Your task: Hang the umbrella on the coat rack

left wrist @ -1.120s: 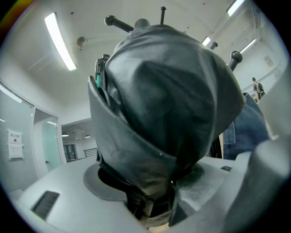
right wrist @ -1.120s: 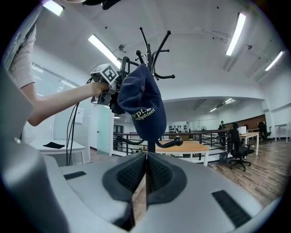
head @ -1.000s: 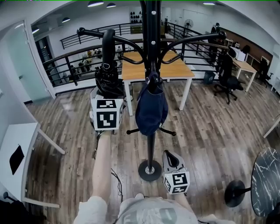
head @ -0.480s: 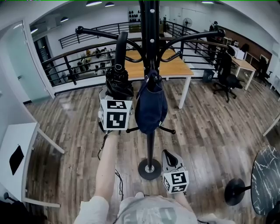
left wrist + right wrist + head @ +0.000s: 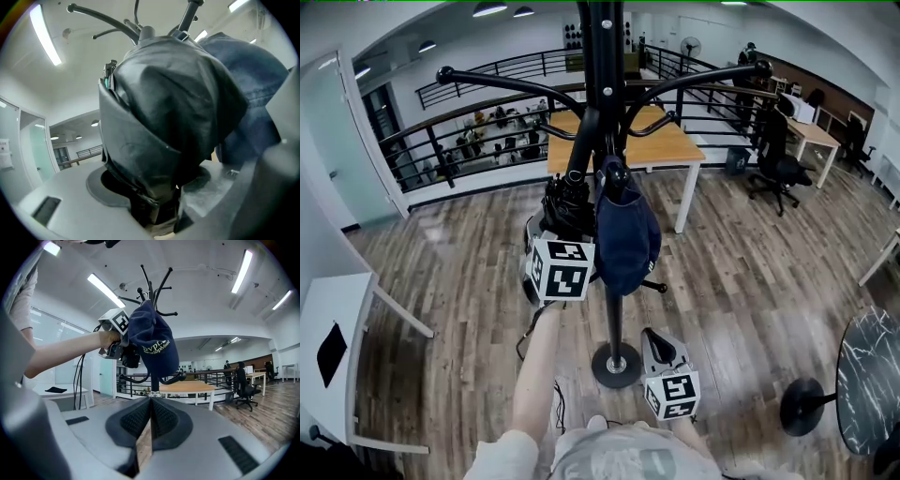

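Note:
My left gripper point(image 5: 555, 234) is shut on a folded black umbrella point(image 5: 567, 202), which stands upright with its curved handle point(image 5: 584, 141) rising among the arms of the black coat rack point(image 5: 605, 84). The umbrella sits just left of the rack's pole, against a navy cap point(image 5: 626, 239) that hangs there. In the left gripper view the umbrella's black fabric point(image 5: 168, 140) fills the frame between the jaws, with the cap point(image 5: 255, 93) at the right. My right gripper point(image 5: 658, 342) hangs low near the rack's base point(image 5: 616, 364), shut and empty; its view shows the pads point(image 5: 140, 420) pressed together.
A wooden table point(image 5: 675, 145) and a black railing point(image 5: 469, 141) stand behind the rack. An office chair point(image 5: 773, 169) is at the far right, a round marble table point(image 5: 872, 370) at the near right, a white table point(image 5: 333, 347) at the left. A cable point(image 5: 539, 337) dangles under my left arm.
My left gripper has carried the umbrella rightward and down, from clear of the rack to right beside the pole and cap. The right gripper has stayed put.

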`<state>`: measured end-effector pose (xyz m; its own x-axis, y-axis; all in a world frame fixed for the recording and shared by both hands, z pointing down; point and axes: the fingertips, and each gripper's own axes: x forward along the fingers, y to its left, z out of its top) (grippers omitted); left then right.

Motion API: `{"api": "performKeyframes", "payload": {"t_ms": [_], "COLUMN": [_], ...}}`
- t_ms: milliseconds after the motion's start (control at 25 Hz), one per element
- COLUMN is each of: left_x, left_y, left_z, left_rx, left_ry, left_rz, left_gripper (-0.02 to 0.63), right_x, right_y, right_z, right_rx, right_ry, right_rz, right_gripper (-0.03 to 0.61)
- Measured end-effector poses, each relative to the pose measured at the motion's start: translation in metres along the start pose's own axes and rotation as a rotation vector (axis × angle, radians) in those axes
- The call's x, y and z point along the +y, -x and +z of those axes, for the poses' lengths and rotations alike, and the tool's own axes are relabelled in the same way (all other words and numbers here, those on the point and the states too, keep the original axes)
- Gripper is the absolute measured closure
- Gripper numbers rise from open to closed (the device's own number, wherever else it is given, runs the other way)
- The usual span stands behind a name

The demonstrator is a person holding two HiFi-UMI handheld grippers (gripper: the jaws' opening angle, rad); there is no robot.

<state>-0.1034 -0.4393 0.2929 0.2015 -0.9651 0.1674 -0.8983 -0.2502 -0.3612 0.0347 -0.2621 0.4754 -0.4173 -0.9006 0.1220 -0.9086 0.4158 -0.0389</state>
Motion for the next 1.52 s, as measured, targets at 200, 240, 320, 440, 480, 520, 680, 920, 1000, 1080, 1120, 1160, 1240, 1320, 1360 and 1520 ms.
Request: {"api": "performKeyframes", "payload": {"t_ms": [200,240,320,440,480,520,680,920,1000,1080,1120,1160,1240,1320,1360,1520], "left_x": [-0.01,-0.01,-0.01,-0.007,-0.006,-0.006,-0.006,-0.009,-0.011,-0.013,-0.014,-0.014,-0.017,-0.021,-0.022,-0.022], "left_y": [-0.009,-0.01,-0.013,-0.014,-0.013,-0.013,-0.012,-0.008,-0.005,0.001,0.005,0.009,0.017,0.024,0.026,0.037], "left_z": [0.005,0.005,0.006,0.007,0.008,0.009,0.011,0.008,0.007,0.007,0.007,0.009,0.012,0.013,0.012,0.008], "left_rx": [-0.028,-0.029,-0.033,-0.038,-0.039,-0.04,-0.046,-0.071,-0.076,-0.086,-0.098,-0.114,-0.14,-0.153,-0.157,-0.162], "left_ry": [0.036,0.036,0.036,0.037,0.037,0.036,0.037,0.043,0.045,0.053,0.061,0.072,0.097,0.119,0.124,0.126], "left_rz": [-0.016,-0.015,-0.02,-0.022,-0.021,-0.022,-0.021,-0.016,-0.014,-0.013,-0.017,-0.024,-0.048,-0.071,-0.077,-0.075], "left_gripper": [0.333,0.333,0.333,0.333,0.333,0.333,0.333,0.333,0.332,0.331,0.328,0.321,0.306,0.29,0.282,0.275], "right_x": [-0.011,-0.013,-0.018,-0.018,-0.017,-0.017,-0.015,-0.012,-0.011,-0.008,-0.006,-0.003,0.002,0.007,0.01,0.016], "right_y": [-0.001,-0.001,-0.002,-0.003,-0.004,-0.004,-0.004,-0.003,-0.002,0.0,0.0,0.001,0.002,0.004,0.004,0.006], "right_z": [-0.003,-0.003,-0.003,0.0,0.002,0.003,0.006,0.002,0.001,0.0,0.001,0.001,0.001,0.0,-0.001,-0.003], "right_rx": [0.004,0.004,0.005,0.006,0.004,0.002,-0.001,-0.003,-0.002,-0.002,-0.002,-0.001,0.004,0.01,0.012,0.016], "right_ry": [-0.004,-0.005,-0.008,-0.009,-0.009,-0.009,-0.003,-0.002,-0.002,-0.003,-0.003,-0.003,-0.003,-0.002,-0.002,0.001], "right_rz": [-0.014,-0.018,-0.026,-0.028,-0.027,-0.026,-0.016,-0.007,-0.002,0.003,0.007,0.01,0.017,0.023,0.026,0.034], "right_gripper": [0.548,0.548,0.548,0.548,0.548,0.548,0.548,0.548,0.548,0.548,0.548,0.548,0.548,0.548,0.548,0.548]}}
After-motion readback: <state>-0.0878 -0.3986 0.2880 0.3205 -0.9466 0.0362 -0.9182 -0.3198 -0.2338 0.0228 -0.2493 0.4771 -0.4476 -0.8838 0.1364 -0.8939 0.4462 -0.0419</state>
